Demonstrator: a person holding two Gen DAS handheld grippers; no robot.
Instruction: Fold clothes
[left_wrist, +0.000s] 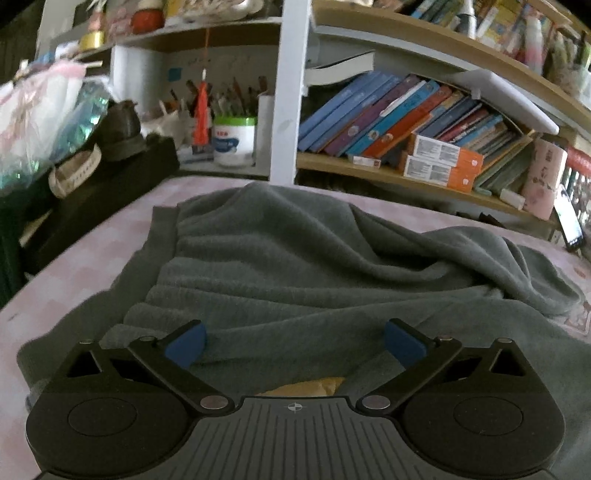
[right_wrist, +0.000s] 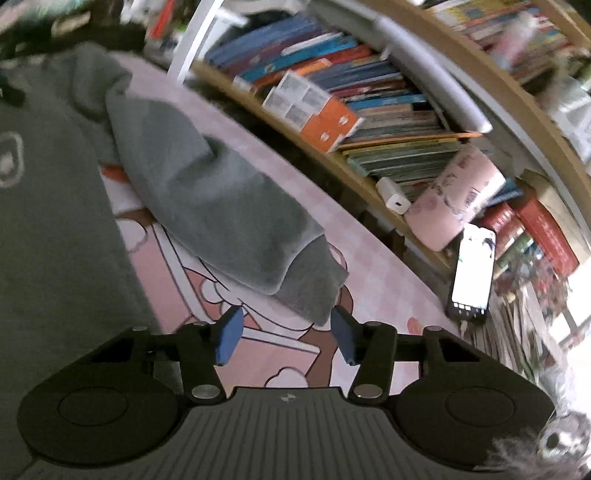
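Both of my grippers stand with their jaws apart and nothing between the blue pads. On my left side, the left gripper (left_wrist: 294, 343) is spread wide, its 2 blue pads (left_wrist: 185, 345) low over the rumpled body of the grey sweatshirt (left_wrist: 295, 266); whether they rest on the fleece or sit just above it I cannot tell. The sweatshirt lies bunched in heavy folds across the pink cartoon-print sheet (left_wrist: 92, 258), and a scrap of yellow fabric (left_wrist: 306, 387) shows just ahead of the gripper's base. My right gripper (right_wrist: 286, 334) is open less far and held tilted over the sheet (right_wrist: 369, 266), with the ribbed cuff (right_wrist: 314, 284) of the sweatshirt's sleeve (right_wrist: 207, 192) lying just ahead of the gap between the pads, near the right-hand one but not pinched. The sleeve runs away from me to the garment's body (right_wrist: 55, 206) at the left of that view, where a pale outlined emblem (right_wrist: 9, 160) is partly visible but too blurred to read. Beyond the sheet, the bookshelf (left_wrist: 406, 173) holds slanted books (left_wrist: 388, 114), 2 orange and white boxes (left_wrist: 443, 158) with print too small to make out, a pink case (right_wrist: 454, 195) with unreadable markings, a white charger (right_wrist: 393, 197) and a phone (right_wrist: 472, 273) with its screen lit.
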